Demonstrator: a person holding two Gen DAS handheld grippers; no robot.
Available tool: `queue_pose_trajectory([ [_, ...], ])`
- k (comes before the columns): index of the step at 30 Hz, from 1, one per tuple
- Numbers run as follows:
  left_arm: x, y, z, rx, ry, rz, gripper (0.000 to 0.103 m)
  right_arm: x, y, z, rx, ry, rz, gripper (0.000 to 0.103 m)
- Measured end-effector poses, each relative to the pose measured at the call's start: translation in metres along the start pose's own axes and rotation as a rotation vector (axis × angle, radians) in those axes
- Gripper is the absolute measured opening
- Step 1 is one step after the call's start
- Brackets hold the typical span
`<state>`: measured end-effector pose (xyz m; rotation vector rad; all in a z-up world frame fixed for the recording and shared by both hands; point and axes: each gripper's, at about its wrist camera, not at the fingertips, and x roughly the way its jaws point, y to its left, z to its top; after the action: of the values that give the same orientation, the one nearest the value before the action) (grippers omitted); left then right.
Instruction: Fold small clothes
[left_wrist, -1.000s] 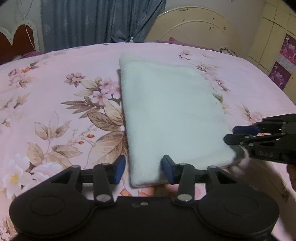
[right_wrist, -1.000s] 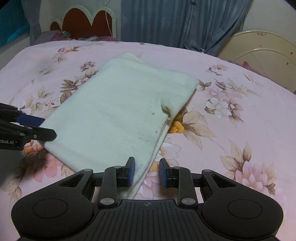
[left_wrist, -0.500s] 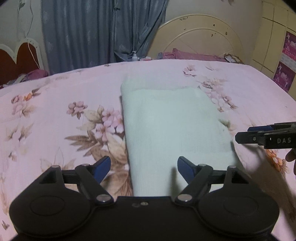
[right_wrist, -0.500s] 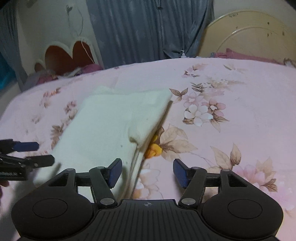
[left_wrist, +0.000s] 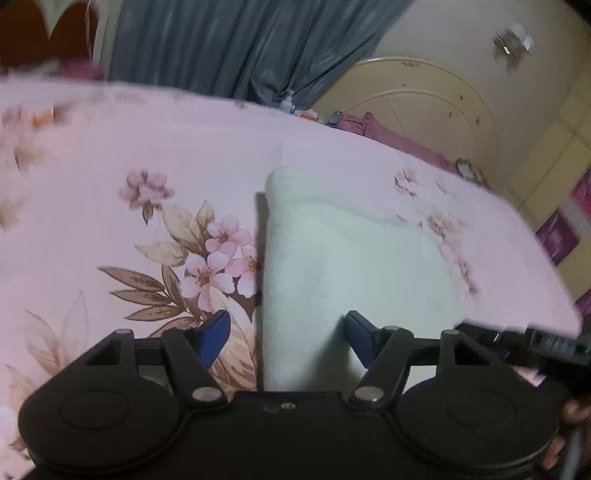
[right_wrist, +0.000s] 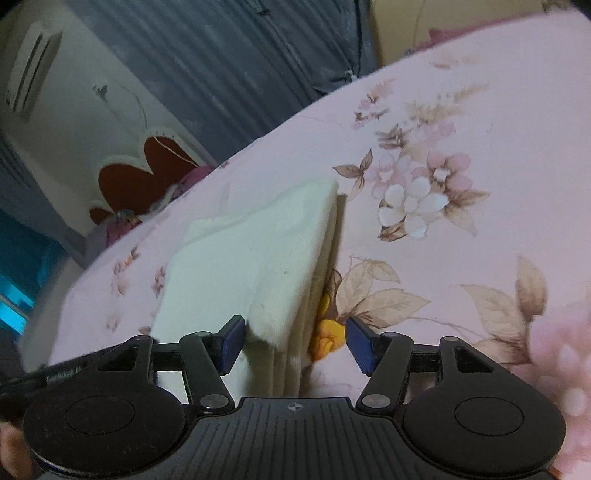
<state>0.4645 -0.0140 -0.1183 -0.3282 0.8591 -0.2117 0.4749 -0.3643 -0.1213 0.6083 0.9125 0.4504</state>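
Folded white cloth (left_wrist: 354, 266) lies flat on the bed (left_wrist: 110, 155), on the pink floral sheet. Looks like a small towel or soft garment; which one, cannot tell. It rests in several layers: in the right wrist view the stacked edges (right_wrist: 291, 354) show at the near right corner, with an upper flap sitting slightly off the layers below.

Left gripper (left_wrist: 287, 334): jaws apart, having just been narrowing a little from their widest. The cloth's near left edge sits between the blue pads, but neither pad presses on it. Not gripping.

Right gripper (right_wrist: 295, 343): jaws apart, having opened within the last moment and now steady. The cloth's near right corner lies between the pads, the left pad just beside the flap; no pinch visible. Not gripping.

Why so placed, as a judgement: each gripper stands at one near corner, straddling an edge. That fits either letting go after laying a fold down, or lining up to take both corners for another fold away from the person. The bed gives a broad soft surface, so the cloth stays where it is laid.

Orientation: long axis runs away from the grippers toward the curtain (left_wrist: 236, 48) and the far side of the bed. Short near edge faces the person; far end is rounded, likely a fold line. Both views blurred.
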Motion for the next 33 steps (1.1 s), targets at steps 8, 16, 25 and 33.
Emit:
queue_pose_trajectory([
  [8,0.027,0.016,0.012,-0.048,0.100,-0.111,0.068,0.014,-0.009,0.006,0.090,0.036,0.050,0.060],
  [16,0.047,0.003,0.020,0.010,0.129,-0.168,0.057,0.029,0.003,0.011,0.076,0.060,0.024,0.047],
  [25,0.015,-0.014,0.021,0.163,0.056,-0.161,0.033,0.019,0.061,0.004,-0.097,-0.006,-0.128,0.029],
  [33,-0.058,0.052,0.029,0.158,0.006,-0.171,0.033,0.021,0.152,-0.022,-0.227,-0.027,-0.107,0.028],
])
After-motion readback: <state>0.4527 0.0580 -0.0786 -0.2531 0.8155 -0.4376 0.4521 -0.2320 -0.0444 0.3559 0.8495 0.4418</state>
